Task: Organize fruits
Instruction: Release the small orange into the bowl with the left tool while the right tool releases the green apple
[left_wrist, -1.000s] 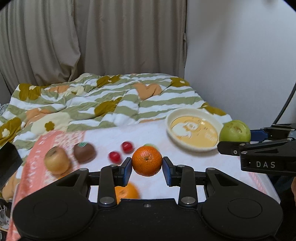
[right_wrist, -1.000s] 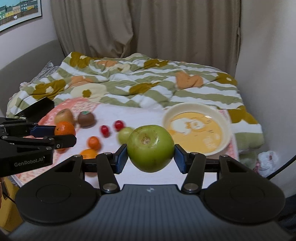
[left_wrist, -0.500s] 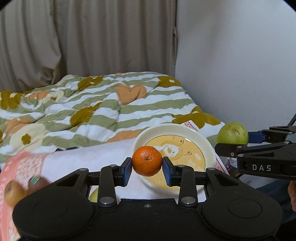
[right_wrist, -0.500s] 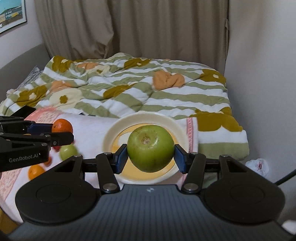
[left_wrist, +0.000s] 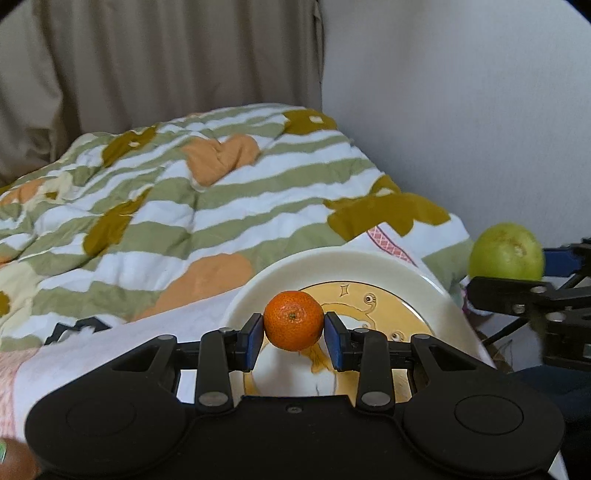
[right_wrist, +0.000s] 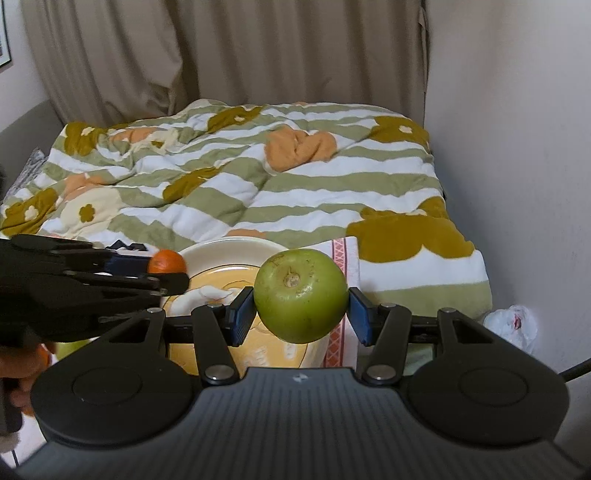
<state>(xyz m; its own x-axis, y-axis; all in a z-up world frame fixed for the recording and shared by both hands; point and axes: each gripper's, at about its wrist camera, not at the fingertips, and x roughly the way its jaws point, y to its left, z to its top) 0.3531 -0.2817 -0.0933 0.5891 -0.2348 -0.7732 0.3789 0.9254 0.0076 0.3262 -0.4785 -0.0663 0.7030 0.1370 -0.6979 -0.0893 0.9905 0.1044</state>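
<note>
My left gripper is shut on a small orange tangerine and holds it above the near left part of a cream plate with a yellow centre. My right gripper is shut on a green apple, above the plate's right edge. In the right wrist view the left gripper and its tangerine show at the left. In the left wrist view the apple shows at the far right, beyond the plate's rim.
The plate lies on a white and pink cloth on a bed with a striped flowered quilt. A wall runs along the right, curtains behind. A white plastic bag lies on the floor at the right. A brown fruit peeks in at bottom left.
Both grippers have swung right and closer to the plate with their fruits held. The loose fruits on the left have left the views; the plate looms larger.
</note>
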